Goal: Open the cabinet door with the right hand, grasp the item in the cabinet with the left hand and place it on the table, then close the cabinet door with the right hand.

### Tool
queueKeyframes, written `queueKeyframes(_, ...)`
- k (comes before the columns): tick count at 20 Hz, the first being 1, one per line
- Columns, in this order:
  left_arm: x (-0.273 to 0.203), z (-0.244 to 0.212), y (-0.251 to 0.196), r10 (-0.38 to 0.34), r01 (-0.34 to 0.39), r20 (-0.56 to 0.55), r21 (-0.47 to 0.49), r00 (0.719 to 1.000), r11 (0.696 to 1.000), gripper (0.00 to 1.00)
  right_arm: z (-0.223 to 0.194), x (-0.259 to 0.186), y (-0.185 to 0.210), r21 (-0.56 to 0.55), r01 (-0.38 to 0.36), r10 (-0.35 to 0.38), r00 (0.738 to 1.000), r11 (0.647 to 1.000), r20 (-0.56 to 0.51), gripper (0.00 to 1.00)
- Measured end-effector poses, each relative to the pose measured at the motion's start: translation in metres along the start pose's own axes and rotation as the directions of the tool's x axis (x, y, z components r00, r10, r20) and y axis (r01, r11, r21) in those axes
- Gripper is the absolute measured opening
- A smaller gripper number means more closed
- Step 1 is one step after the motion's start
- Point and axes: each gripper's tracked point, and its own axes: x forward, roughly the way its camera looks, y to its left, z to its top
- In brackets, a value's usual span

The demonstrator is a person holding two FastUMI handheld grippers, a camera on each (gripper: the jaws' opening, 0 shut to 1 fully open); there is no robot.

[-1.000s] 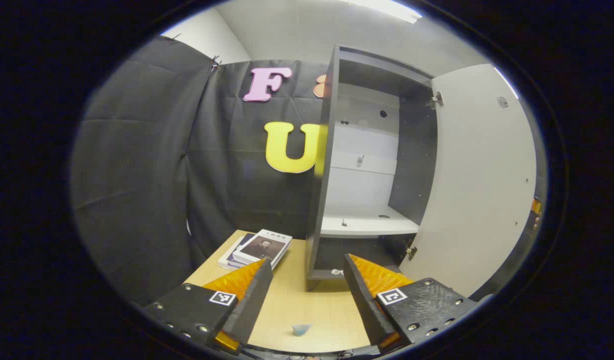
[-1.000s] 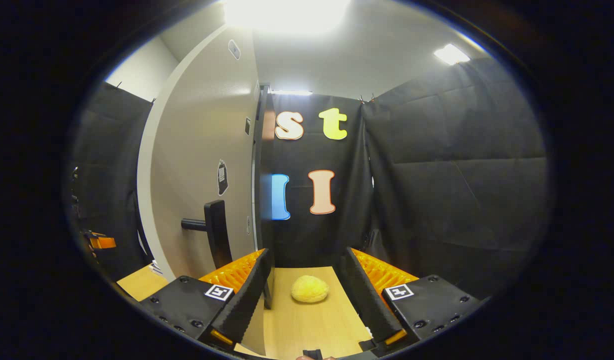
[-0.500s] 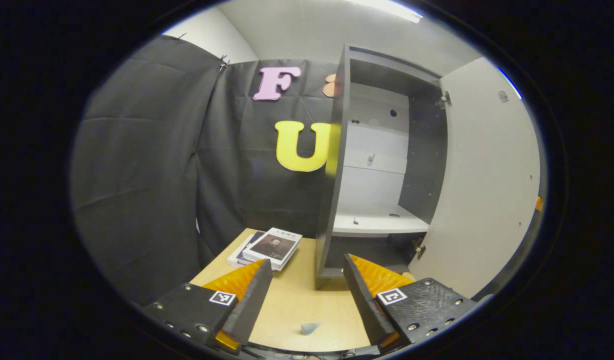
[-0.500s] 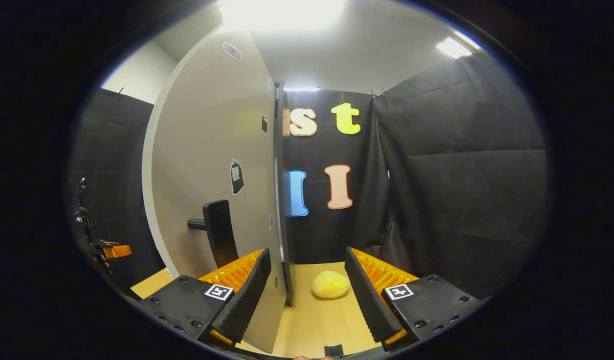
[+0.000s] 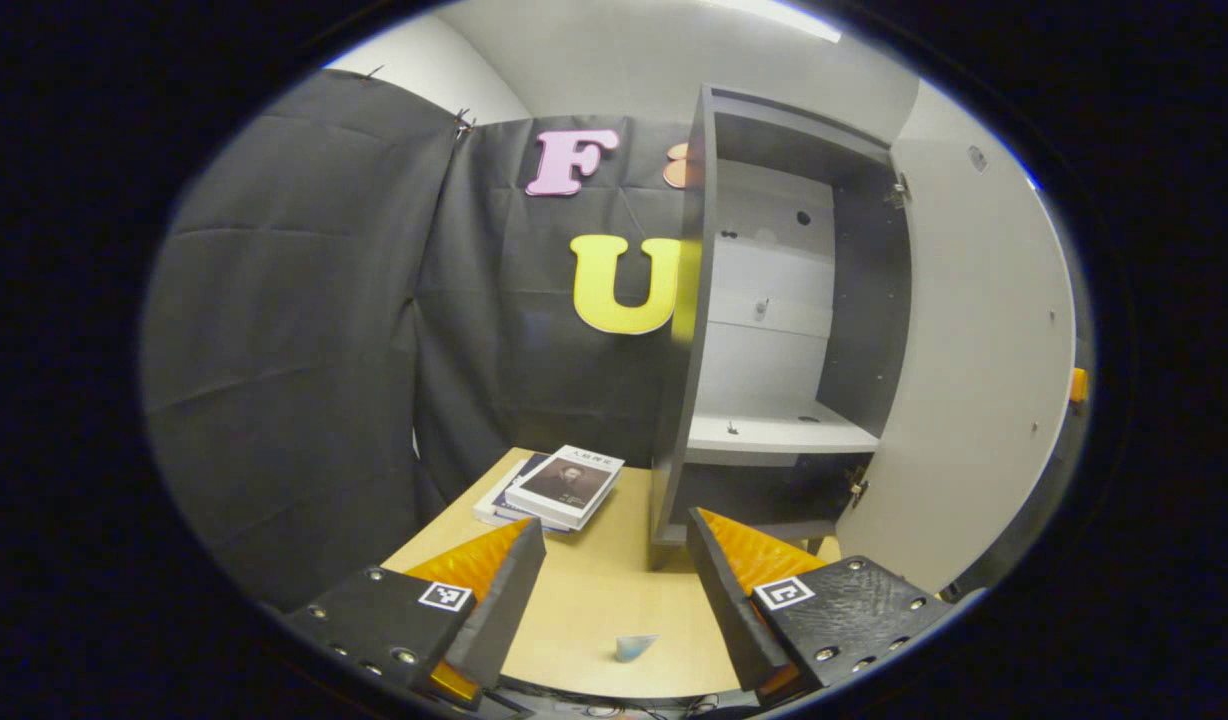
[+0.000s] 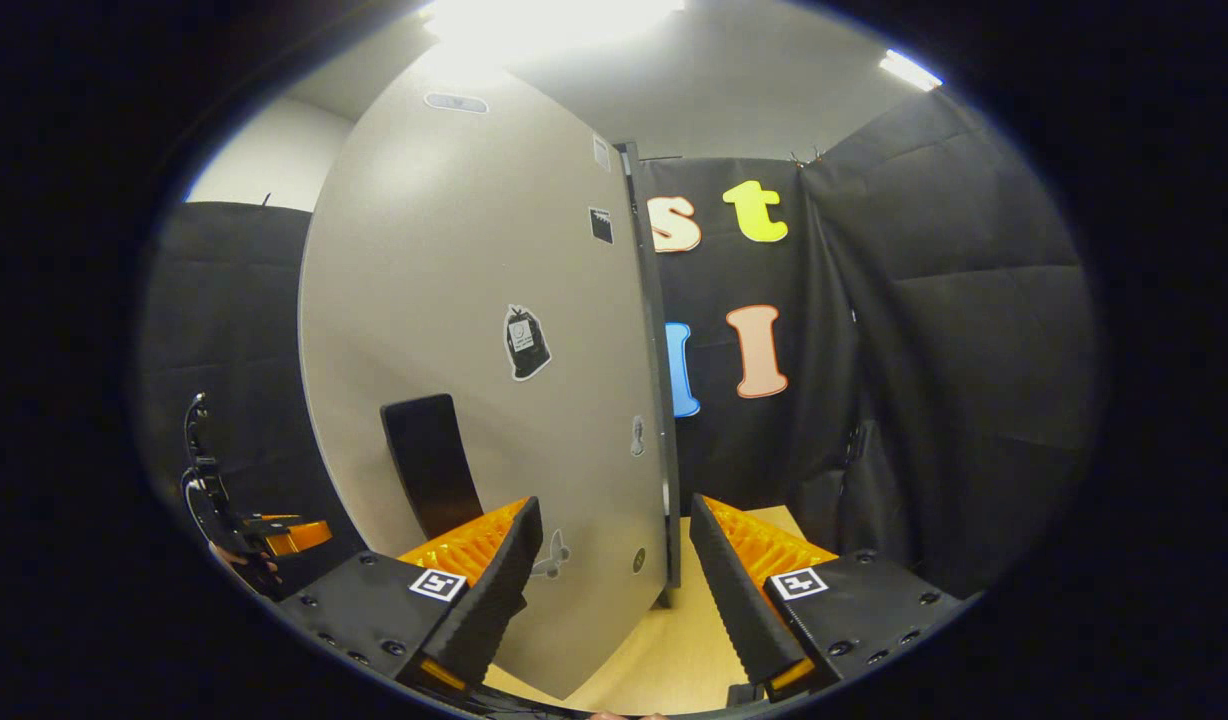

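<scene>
The dark cabinet point(image 5: 686, 300) stands open on the wooden table point(image 5: 584, 600), its white shelf point(image 5: 779, 436) carrying nothing but small fittings. Its pale door point(image 5: 974, 350) hangs ajar on the right. My left gripper point(image 5: 614, 522) is open above the table, short of the cabinet, with a small bluish item point(image 5: 634, 646) lying on the wood between and below its fingers. In the right gripper view the door's outer face point(image 6: 474, 300) is close up, with its black handle point(image 6: 429, 460) just left of my open right gripper point(image 6: 614, 505). Nothing is held.
A stack of books point(image 5: 564, 482) lies on the table left of the cabinet. Black cloth walls close the booth all round. The other gripper, with a hand on it, shows past the door's left edge point(image 6: 274, 535). Bare table point(image 6: 694, 640) runs along the cabinet's right side.
The door has swung toward the cabinet and now covers the yellow round lump seen on the table earlier. My right gripper has followed the door's face. My left gripper drifted left, still open.
</scene>
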Motion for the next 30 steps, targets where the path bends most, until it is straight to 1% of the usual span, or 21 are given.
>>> queueKeyframes(1,-0.001,-0.001,0.003,0.008,-0.008,-0.005,0.0,1.0,1.0,0.87,0.0,0.003,0.003,-0.004,-0.013,0.013,1.0,1.0,-0.006,0.92)
queueKeyframes(5,-0.004,-0.001,0.008,0.018,-0.018,0.0,-0.023,1.0,1.0,0.87,0.003,0.02,0.028,-0.03,-0.07,0.07,0.998,0.997,-0.005,0.92)
queueKeyframes(6,-0.005,-0.002,0.009,0.019,-0.019,0.002,-0.037,1.0,0.999,0.87,0.001,0.025,0.035,-0.017,-0.082,0.082,0.997,0.997,-0.005,0.92)
queueKeyframes(7,-0.007,0.0,0.01,0.019,-0.019,0.006,-0.049,1.0,0.999,0.87,-0.002,0.029,0.04,0.0,-0.093,0.093,0.996,0.996,-0.012,0.95)
queueKeyframes(8,-0.009,0.002,0.01,0.02,-0.02,0.01,-0.056,1.0,0.998,0.87,-0.005,0.033,0.047,0.009,-0.105,0.106,0.994,0.994,-0.02,0.92)
queueKeyframes(9,-0.01,0.003,0.012,0.024,-0.023,0.012,-0.054,1.0,0.998,0.87,-0.007,0.036,0.052,0.012,-0.118,0.118,0.993,0.993,-0.028,0.92)
queueKeyframes(10,-0.011,0.003,0.016,0.029,-0.028,0.013,-0.046,1.0,0.999,0.87,-0.008,0.04,0.058,0.009,-0.132,0.132,0.991,0.991,-0.032,0.96)
queueKeyframes(11,-0.012,0.003,0.019,0.035,-0.035,0.012,-0.038,0.999,0.999,0.87,-0.007,0.045,0.063,0.006,-0.143,0.143,0.989,0.99,-0.033,0.92)
queueKeyframes(12,-0.012,0.002,0.021,0.041,-0.041,0.01,-0.033,0.999,0.999,0.87,-0.008,0.05,0.069,0.001,-0.156,0.156,0.987,0.988,-0.03,0.97)
queueKeyframes(14,-0.014,0.001,0.025,0.045,-0.045,0.005,-0.045,0.999,0.998,0.87,-0.012,0.062,0.082,0.011,-0.194,0.194,0.981,0.981,-0.021,0.97)
queueKeyframes(16,-0.017,-0.001,0.029,0.047,-0.047,-0.006,-0.057,0.999,0.997,0.87,-0.021,0.078,0.099,0.058,-0.228,0.23,0.973,0.972,-0.031,0.97)
queueKeyframes(17,-0.018,-0.002,0.032,0.051,-0.052,-0.01,-0.055,0.999,0.997,0.87,-0.023,0.083,0.11,0.078,-0.254,0.257,0.966,0.964,-0.037,0.92)
queueKeyframes(18,-0.019,-0.002,0.035,0.054,-0.055,-0.007,-0.05,0.998,0.997,0.87,-0.029,0.09,0.121,0.09,-0.276,0.281,0.959,0.957,-0.045,0.97)
queueKeyframes(19,-0.02,0.001,0.037,0.052,-0.052,0.001,-0.048,0.999,0.997,0.87,-0.031,0.094,0.126,0.088,-0.287,0.292,0.955,0.954,-0.046,0.97)
queueKeyframes(22,-0.028,0.009,0.04,0.042,-0.041,0.026,-0.045,0.999,0.998,0.87,-0.027,0.095,0.12,0.046,-0.253,0.254,0.967,0.966,-0.02,0.98)
queueKeyframes(25,-0.03,0.015,0.036,0.01,-0.008,0.055,-0.04,0.998,0.999,0.87,-0.03,0.097,0.116,0.042,-0.209,0.21,0.977,0.977,-0.019,0.98)
queueKeyframes(28,-0.03,0.022,0.021,-0.044,0.047,0.089,-0.04,0.995,0.998,0.87,-0.027,0.094,0.104,0.009,-0.133,0.134,0.991,0.991,-0.03,0.98)
queueKeyframes(30,-0.028,0.027,0.011,-0.072,0.076,0.107,-0.03,0.992,0.997,0.87,-0.027,0.088,0.086,-0.011,-0.085,0.085,0.996,0.996,-0.032,0.98)
